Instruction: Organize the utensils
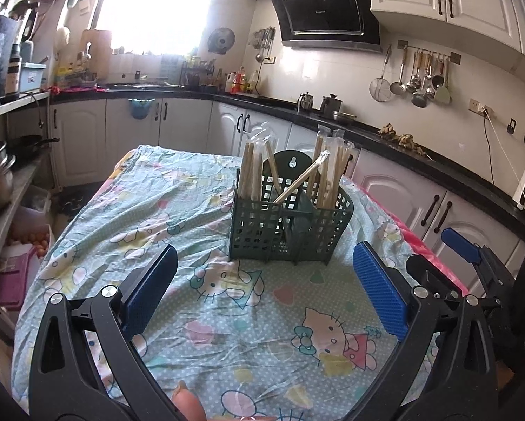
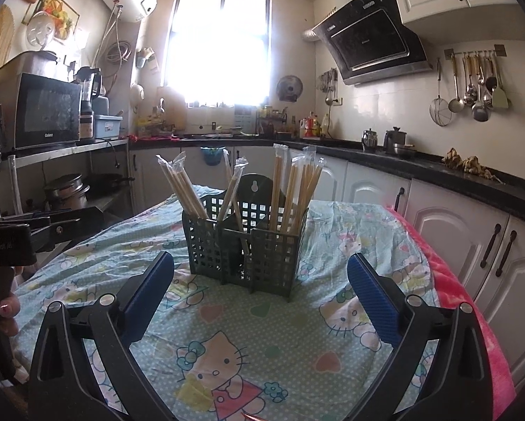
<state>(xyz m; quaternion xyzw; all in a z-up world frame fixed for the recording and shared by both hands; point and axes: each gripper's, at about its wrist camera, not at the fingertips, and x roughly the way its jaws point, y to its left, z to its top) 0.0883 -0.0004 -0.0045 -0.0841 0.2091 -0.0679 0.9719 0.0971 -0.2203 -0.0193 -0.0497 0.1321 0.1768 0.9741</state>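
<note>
A dark green slotted utensil caddy [image 1: 290, 226] [image 2: 245, 252] stands upright on the cartoon-print tablecloth, a little past both grippers. Wrapped wooden chopsticks [image 1: 252, 172] [image 2: 297, 189] stick up from its left and right compartments, and one wrapped pair [image 1: 303, 179] leans slantwise across the middle one. My left gripper [image 1: 266, 291] is open and holds nothing, short of the caddy. My right gripper [image 2: 262, 298] is open too, bare cloth between its blue pads. In the left wrist view the right gripper [image 1: 469, 256] shows at the right edge.
The table [image 1: 157, 210] fills the middle of a kitchen, with a pink blanket [image 2: 473, 315] along its right edge. A black counter [image 2: 438, 172] and white cabinets run behind and to the right. Shelves with pots [image 2: 66, 189] and a microwave [image 2: 46, 110] stand left. A person's fingertip [image 1: 187, 403] shows low.
</note>
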